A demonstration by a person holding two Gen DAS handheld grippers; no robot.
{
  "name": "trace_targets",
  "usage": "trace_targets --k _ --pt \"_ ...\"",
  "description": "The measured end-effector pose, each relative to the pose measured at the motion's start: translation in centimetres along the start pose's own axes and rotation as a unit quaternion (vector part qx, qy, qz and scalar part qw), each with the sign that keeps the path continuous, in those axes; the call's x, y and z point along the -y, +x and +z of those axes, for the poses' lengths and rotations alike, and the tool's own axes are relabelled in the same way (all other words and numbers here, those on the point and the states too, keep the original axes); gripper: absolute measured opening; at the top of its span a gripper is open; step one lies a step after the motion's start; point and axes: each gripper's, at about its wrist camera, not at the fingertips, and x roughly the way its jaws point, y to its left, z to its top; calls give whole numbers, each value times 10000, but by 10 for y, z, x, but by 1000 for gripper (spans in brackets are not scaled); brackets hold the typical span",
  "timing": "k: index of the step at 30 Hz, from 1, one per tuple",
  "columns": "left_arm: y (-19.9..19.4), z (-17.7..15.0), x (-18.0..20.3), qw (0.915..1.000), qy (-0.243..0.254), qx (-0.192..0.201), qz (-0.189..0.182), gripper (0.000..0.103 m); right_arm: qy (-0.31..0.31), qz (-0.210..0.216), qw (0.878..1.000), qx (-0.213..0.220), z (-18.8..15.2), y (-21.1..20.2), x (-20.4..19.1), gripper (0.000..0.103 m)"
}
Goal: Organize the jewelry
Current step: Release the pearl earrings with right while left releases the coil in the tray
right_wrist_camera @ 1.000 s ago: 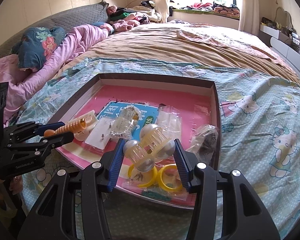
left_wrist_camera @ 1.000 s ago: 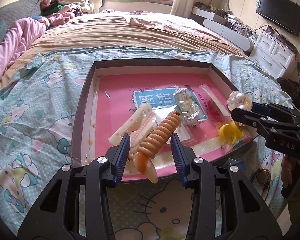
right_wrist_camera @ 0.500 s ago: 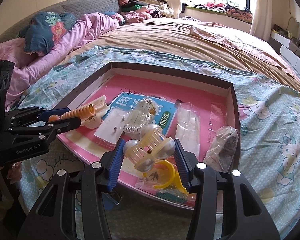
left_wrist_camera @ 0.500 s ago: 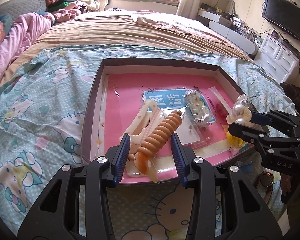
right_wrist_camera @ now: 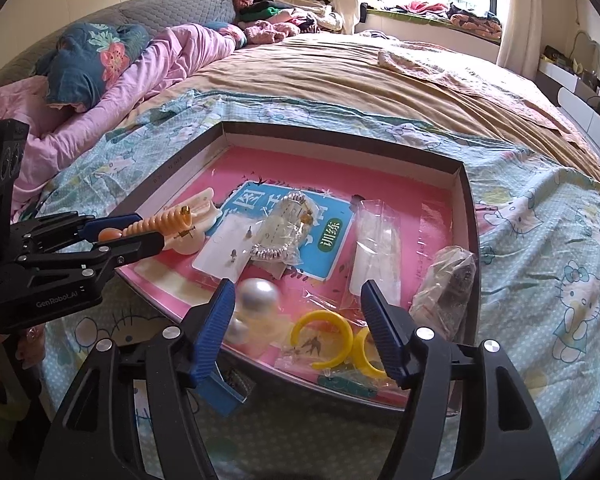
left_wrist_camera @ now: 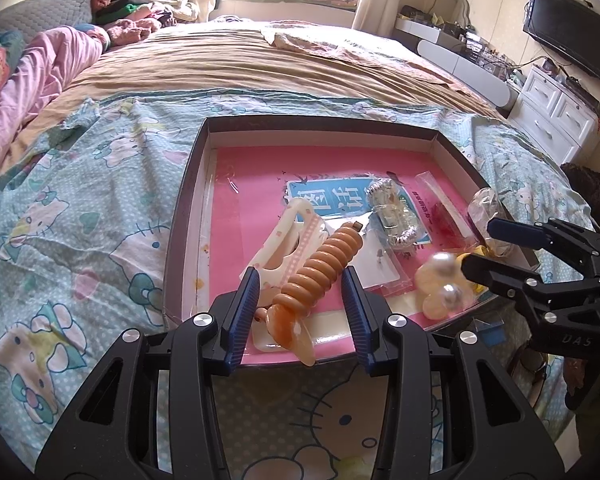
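A dark-rimmed tray (left_wrist_camera: 320,124) (right_wrist_camera: 340,130) lined with a pink sheet lies on the bed. Over its near edge my left gripper (left_wrist_camera: 300,280) (right_wrist_camera: 148,230) is shut on an orange ribbed hair clip (left_wrist_camera: 320,264) (right_wrist_camera: 168,220). At the tray's front right, the jaws of my right gripper (right_wrist_camera: 298,292) (left_wrist_camera: 496,248) are opening. A pearl hair clip (right_wrist_camera: 256,296) (left_wrist_camera: 440,284) shows blurred between them beside the left finger, free of the pads, just above the pink sheet. Yellow rings (right_wrist_camera: 320,336) in a clear bag lie under the right gripper.
The tray also holds a cream hair clip (left_wrist_camera: 296,232), a bagged silver bracelet (right_wrist_camera: 284,232), an earring card (right_wrist_camera: 228,256) and clear bags (right_wrist_camera: 376,256). A cartoon-cat sheet (left_wrist_camera: 80,240) surrounds the tray. A pink quilt (right_wrist_camera: 172,60) lies left; white drawers (left_wrist_camera: 556,112) stand right.
My right gripper's jaws have spread apart and the pearl hair clip has slipped out of them, down toward the tray. The left gripper keeps the orange clip in the same spot.
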Motion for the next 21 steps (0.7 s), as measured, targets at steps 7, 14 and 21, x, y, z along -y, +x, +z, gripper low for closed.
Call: trace_targets --k 7,14,21 --pt "-8 1 1 10000 42 60 11 50 207 -73 9995 242 -4 -24 10 80" --pt "-30 4 6 9996 61 273 -2 61 416 -142 9972 601 -7 -57 21 89" --pt "-64 4 17 9979 152 624 38 77 447 -185 9947 903 -15 -95 24 91"
